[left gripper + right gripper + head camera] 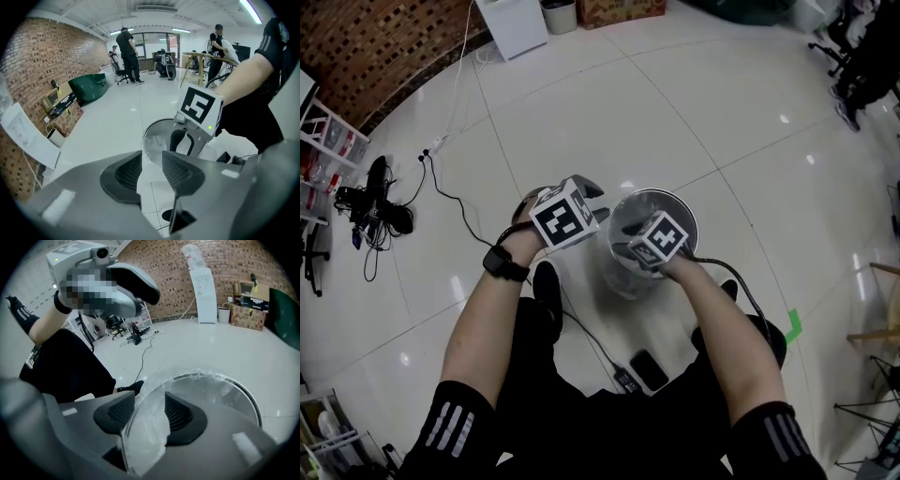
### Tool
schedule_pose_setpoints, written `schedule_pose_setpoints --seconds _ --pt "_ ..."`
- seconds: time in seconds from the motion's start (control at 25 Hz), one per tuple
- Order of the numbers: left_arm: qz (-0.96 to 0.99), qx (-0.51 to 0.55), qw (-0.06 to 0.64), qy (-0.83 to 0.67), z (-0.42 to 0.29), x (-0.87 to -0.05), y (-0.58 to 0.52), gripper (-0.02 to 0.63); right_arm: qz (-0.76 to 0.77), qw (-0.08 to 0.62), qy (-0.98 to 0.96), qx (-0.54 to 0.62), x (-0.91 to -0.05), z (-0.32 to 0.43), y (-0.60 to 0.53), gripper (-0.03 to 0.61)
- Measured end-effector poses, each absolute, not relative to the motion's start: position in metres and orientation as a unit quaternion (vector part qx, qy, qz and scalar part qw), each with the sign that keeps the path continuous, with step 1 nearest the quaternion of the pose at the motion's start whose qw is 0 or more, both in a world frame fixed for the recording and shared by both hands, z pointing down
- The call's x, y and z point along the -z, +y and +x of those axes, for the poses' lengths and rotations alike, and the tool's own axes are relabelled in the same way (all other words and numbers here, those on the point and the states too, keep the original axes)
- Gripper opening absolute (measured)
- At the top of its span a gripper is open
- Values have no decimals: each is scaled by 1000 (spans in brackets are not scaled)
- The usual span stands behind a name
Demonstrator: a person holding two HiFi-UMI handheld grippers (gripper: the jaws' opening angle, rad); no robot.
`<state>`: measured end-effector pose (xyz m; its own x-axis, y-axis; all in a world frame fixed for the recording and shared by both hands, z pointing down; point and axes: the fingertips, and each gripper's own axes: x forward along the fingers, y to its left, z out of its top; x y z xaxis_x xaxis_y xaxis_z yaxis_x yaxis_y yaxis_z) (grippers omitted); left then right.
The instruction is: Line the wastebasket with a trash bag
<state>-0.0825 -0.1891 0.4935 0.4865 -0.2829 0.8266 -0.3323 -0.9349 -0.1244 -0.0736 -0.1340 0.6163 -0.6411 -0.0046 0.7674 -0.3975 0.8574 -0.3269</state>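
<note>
At frame centre, right gripper [149, 408] jaws stand open astride bag [146, 439] and basket [251, 401] rim; left gripper [151, 166], open, empty, farther off.

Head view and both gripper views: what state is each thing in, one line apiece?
wastebasket: upright, bag inside.
trash bag: clear, lining the wastebasket, its near edge standing up between the right gripper's fingers.
left gripper: open, nothing between its fingers.
right gripper: open, fingers either side of the bag edge, not pinching it.

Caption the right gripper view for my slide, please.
Open right gripper straddles the clear plastic trash bag draped over the round wastebasket.
</note>
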Motion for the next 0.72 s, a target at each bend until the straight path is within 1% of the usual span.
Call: schedule_pose_setpoints --seconds 0.08,0.28,0.32,0.36,0.4,0.48,0.6,0.72 --pt "862 -474 26 -178 -85 -493 -188 129 115 417 -866 -249 -627 -75 -132 213" --pt "858 -481 24 -177 -95 -495 -185 129 109 434 -865 -227 -643 -86 -131 211" --pt "858 -481 24 -178 -95 -496 -186 129 108 436 -864 -228 -647 -86 -130 202" --pt "858 -481 23 -178 -95 -495 -187 129 108 436 -864 -228 -648 -86 -129 192" --pt "859 -480 23 -178 -95 -495 -188 129 108 435 -866 -224 -646 -87 -128 164" --pt "859 -480 22 -178 -97 -493 -190 129 105 435 -872 -200 -635 -90 -129 68" --pt "858 -481 21 -180 -100 -491 -193 129 108 432 -878 -178 -616 -84 -132 35" --pt "855 -487 23 -177 -99 -495 -192 129 131 422 -879 -177 -600 -65 -142 28"
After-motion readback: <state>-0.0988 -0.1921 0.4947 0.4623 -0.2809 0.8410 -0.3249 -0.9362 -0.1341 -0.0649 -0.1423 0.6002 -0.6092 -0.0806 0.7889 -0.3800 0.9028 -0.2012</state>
